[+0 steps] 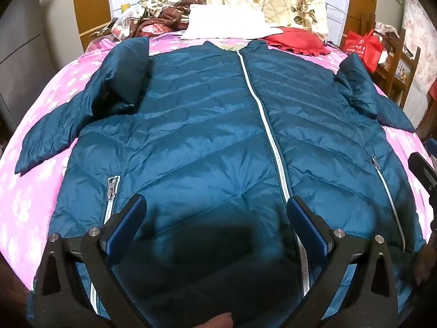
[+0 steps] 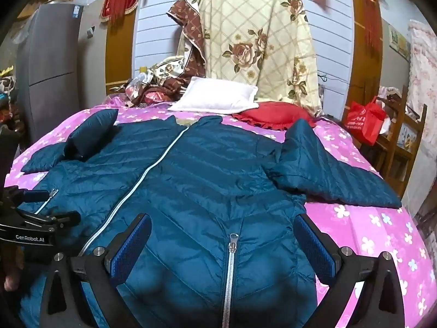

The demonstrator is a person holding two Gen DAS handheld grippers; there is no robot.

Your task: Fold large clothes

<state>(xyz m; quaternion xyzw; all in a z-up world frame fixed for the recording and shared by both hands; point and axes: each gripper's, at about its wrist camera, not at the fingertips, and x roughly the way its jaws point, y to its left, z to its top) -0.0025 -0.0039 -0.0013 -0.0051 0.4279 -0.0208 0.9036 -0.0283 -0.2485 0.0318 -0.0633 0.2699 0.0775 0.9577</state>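
A: Where does the jacket (image 1: 207, 125) lie, and which way does it run?

B: Flat on the bed (image 1: 54, 87), front up, on the pink flowered sheet. Its long axis runs from the hem, nearest the cameras, up to the collar, which points at the white pillow (image 1: 226, 22) and the headboard wall. The pale centre zip (image 1: 262, 114) follows that line.

A: Go left to right, then.

B: In the left wrist view, the sleeve on the left (image 1: 82, 109) sticks outward with its upper part doubled back onto the shoulder. Next a pocket zip (image 1: 112, 188), then the centre zip, a second pocket zip, and the sleeve on the right (image 1: 377, 95), likewise bunched.

A: The claws?

B: The left claw (image 1: 215, 229) is spread wide above the lower front, nothing between its pads. The right claw (image 2: 224, 248) is spread wide too, over the pocket zip near the hem, pinching nothing.

A: Anything unclear?

B: The hem is hidden under the claw frames and their shadow. The cuff on the right is cut by the frame's edge in the left view. Whether either claw touches the fabric, I cannot tell.
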